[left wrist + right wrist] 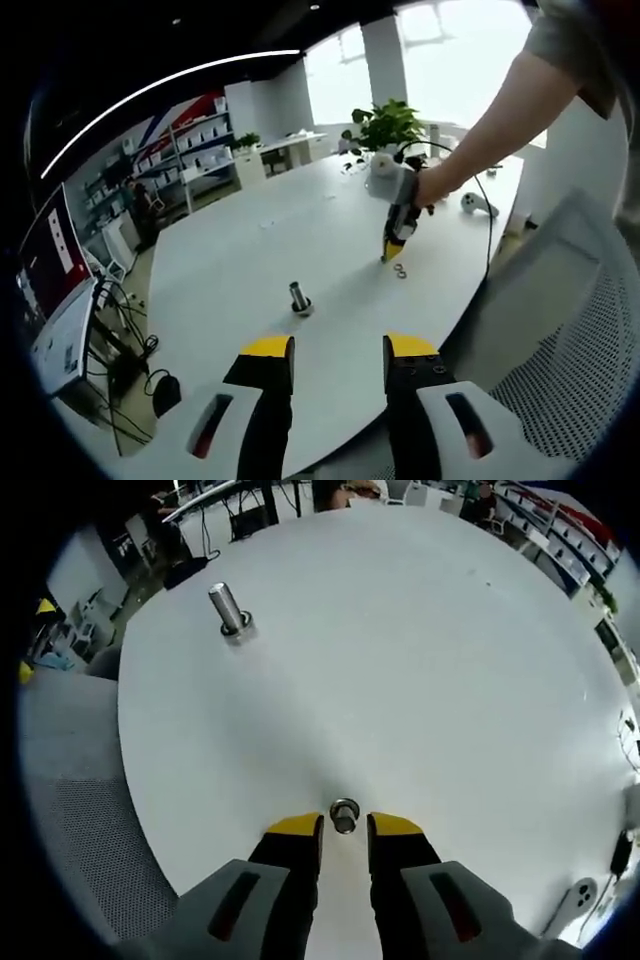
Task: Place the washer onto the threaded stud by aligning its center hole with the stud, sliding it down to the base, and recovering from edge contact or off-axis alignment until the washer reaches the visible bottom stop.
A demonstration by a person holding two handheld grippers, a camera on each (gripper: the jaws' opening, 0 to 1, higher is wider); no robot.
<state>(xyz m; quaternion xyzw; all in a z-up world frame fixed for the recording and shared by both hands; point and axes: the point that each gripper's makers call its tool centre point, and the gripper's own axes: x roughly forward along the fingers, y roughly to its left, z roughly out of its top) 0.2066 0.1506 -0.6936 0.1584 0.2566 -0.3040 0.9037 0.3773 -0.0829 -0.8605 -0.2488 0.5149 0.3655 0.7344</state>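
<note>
Your right gripper (345, 825) hangs low over the white round surface (420, 660), fingers narrowly apart with the small silver metal washer (344, 815) lying between their tips; the upright threaded steel stud (230, 610) stands well apart, nearer the surface's edge — your left gripper (338, 352) hovers with fingers wide apart, holding nothing.

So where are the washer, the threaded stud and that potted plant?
washer (344, 814): right gripper view, its metal ring, between the yellow fingertips.
threaded stud (226, 607): right gripper view, mid-shaft, standing upright on the table.
potted plant (388, 124): left gripper view, its green leaves.

Left gripper view — high, distant; right gripper view low; both share stud (299, 297) (229, 609).
</note>
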